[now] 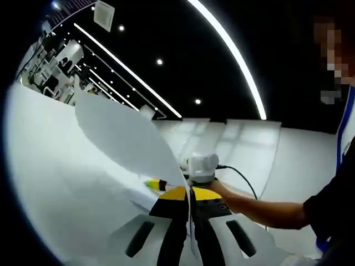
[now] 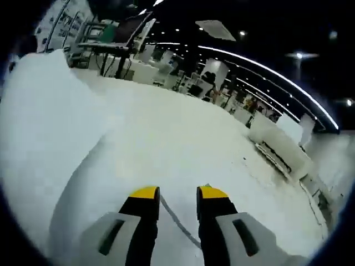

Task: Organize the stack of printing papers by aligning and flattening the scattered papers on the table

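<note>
In the left gripper view my left gripper [image 1: 189,195] is shut on the edge of a white sheet of paper [image 1: 122,133]. The sheet rises from the jaws and curls up to the left over the white table [image 1: 50,177]. Just beyond it, the right gripper [image 1: 157,184] reaches in from the right, its yellow tips near the sheet's lower edge. In the right gripper view my right gripper [image 2: 178,194] stands open, with the thin edge of a sheet [image 2: 180,221] running through the gap between its jaws. More white paper [image 2: 50,116] bulges up at the left.
A person's arm [image 1: 260,208] and dark sleeve come in from the right. Desks with monitors [image 2: 116,36] and white benches [image 2: 277,141] stand beyond the table's far edge. Long ceiling light strips [image 1: 233,55] run overhead.
</note>
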Motion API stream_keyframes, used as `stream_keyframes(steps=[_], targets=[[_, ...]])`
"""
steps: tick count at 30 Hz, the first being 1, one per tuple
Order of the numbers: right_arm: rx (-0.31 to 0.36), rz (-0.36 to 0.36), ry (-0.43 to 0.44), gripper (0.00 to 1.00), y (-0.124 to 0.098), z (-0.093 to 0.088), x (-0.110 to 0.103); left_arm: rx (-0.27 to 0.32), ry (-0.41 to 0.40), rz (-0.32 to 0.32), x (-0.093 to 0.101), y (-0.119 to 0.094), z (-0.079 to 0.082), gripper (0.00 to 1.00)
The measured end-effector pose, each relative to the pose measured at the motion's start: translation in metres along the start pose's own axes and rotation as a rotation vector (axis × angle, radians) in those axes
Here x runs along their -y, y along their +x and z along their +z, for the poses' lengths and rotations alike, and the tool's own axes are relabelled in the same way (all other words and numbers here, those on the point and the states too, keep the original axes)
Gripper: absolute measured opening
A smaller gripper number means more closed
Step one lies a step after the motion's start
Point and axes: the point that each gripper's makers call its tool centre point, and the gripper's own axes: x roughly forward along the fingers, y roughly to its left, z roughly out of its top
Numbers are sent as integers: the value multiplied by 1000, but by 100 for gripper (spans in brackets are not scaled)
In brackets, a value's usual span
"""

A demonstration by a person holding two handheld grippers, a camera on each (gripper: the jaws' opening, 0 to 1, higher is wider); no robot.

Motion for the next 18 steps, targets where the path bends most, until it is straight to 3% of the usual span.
stream_keyframes(steps=[3,5,9,16,18], targets=[[-1,-3,20,26,0,-5,9,1,-2,-1,0,0,0,6],[-3,30,33,25,5,-7,8,1,-2,-1,0,0,0,6],[59,56,183,31,4,3,4,1,-2,-2,0,0,0,6],[24,27,154,34,9,-7,8,0,-2,-1,0,0,-1,6],[27,34,232,34,11,-10,8,-1,-2,-1,0,1,-1,6]])
